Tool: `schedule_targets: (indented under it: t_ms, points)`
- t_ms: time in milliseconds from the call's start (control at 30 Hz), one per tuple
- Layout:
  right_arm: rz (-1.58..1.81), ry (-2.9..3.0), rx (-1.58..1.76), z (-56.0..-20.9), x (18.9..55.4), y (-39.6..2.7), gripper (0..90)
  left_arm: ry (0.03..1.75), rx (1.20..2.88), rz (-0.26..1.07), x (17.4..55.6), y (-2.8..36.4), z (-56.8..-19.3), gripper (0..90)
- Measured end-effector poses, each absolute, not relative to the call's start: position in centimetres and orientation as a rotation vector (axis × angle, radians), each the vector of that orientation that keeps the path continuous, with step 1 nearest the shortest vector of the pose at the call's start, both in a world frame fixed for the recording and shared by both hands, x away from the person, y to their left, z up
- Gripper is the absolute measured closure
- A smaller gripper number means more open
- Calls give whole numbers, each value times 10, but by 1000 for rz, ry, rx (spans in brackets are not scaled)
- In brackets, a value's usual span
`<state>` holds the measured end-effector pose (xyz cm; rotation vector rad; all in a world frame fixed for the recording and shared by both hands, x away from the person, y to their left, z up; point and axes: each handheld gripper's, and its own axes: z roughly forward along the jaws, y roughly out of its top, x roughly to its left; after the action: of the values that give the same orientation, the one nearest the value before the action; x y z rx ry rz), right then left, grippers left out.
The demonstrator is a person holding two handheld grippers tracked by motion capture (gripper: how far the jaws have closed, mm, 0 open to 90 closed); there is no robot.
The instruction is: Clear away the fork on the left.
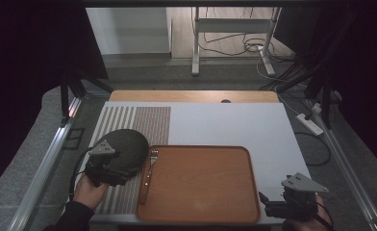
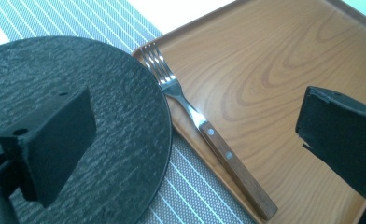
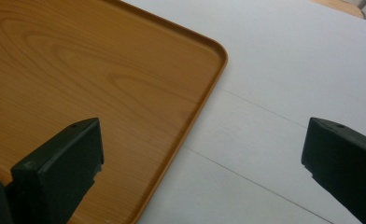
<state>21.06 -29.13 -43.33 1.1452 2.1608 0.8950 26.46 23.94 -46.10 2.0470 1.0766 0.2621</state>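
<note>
Left hand-held gripper (image 1: 110, 166): released, jaws spread wide with nothing between them; in the high view it hangs over the near edge of the plate, held by a hand (image 1: 90, 190) at the tabletop's near left.
Left jaws, own view: one black jaw stands over the plate's dark surface, the other over the tray's wood; the fork lies in the gap between them, untouched.
Right hand-held gripper (image 1: 279, 204): released, jaws wide apart and empty; it sits at the near right, just off the tray's near right corner.
Right jaws, own view: one jaw is over the tray's wood, the other over the white sheet; the tray's rounded corner lies between them.
Fork (image 2: 204, 128): lies along the tray's left rim, tines pointing away from the person, wooden handle with two rivets toward the near edge; just beside the plate, whether touching cannot be told.
Plate (image 1: 124, 147): round, dark, rough-textured; rests on the mat left of the tray, its edge close against the tray's rim.
Tray (image 1: 206, 180): wooden, rectangular, rounded corners; bare apart from the fork at its left side.
Mat (image 1: 143, 120): striped, under the plate, reaching past it to the far left.
Tabletop (image 1: 234, 122): white sheet beyond the tray and to its right.
</note>
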Motion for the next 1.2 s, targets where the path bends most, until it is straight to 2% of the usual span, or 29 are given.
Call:
schedule_targets:
  t_ms: [1200]
  points:
    - [920, 2147, 1136, -433, 213, -293, 0, 1166, 1991, 249, 212, 275, -466, 0]
